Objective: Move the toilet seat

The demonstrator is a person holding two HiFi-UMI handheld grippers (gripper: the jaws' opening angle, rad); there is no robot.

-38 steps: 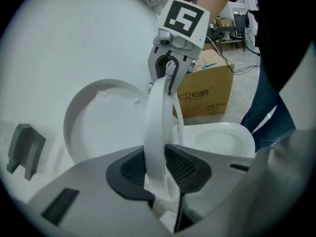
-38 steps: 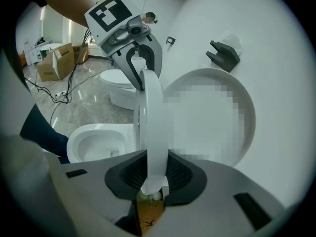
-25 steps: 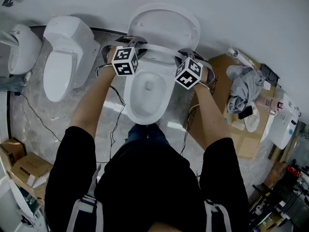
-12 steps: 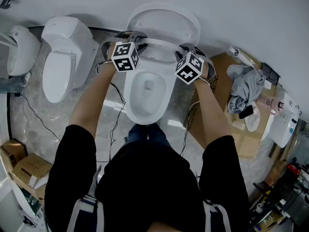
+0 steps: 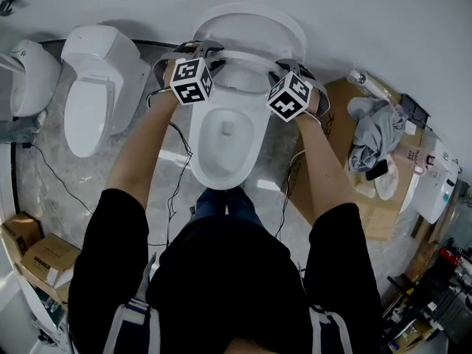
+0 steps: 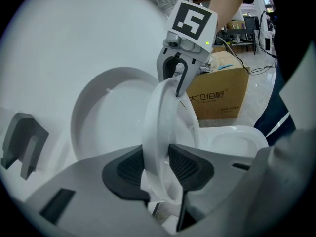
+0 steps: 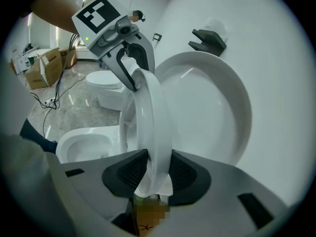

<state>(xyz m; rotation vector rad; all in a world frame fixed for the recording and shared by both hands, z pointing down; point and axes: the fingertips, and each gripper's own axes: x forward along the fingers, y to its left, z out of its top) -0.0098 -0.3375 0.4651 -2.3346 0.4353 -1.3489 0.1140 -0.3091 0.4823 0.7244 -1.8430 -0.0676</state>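
your left claw (image 6: 157, 168) and right claw (image 7: 154, 169), jaws just eased wider, each pinch one side of the toilet seat (image 5: 243, 57), tipped up near the lid (image 5: 251, 28) at top centre, likely so it swings evenly.

Blk tee (image 5: 228, 286), grey grippers (image 6: 157, 163) (image 7: 157, 168)

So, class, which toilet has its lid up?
The middle toilet: its lid stands raised by the wall, whereas the toilet to its left has its lid down.

Toilet seat (image 6: 158, 132) upright between bowl (image 5: 225, 135) and lid (image 6: 108, 112) behind; second toilet (image 5: 99, 87) at left.
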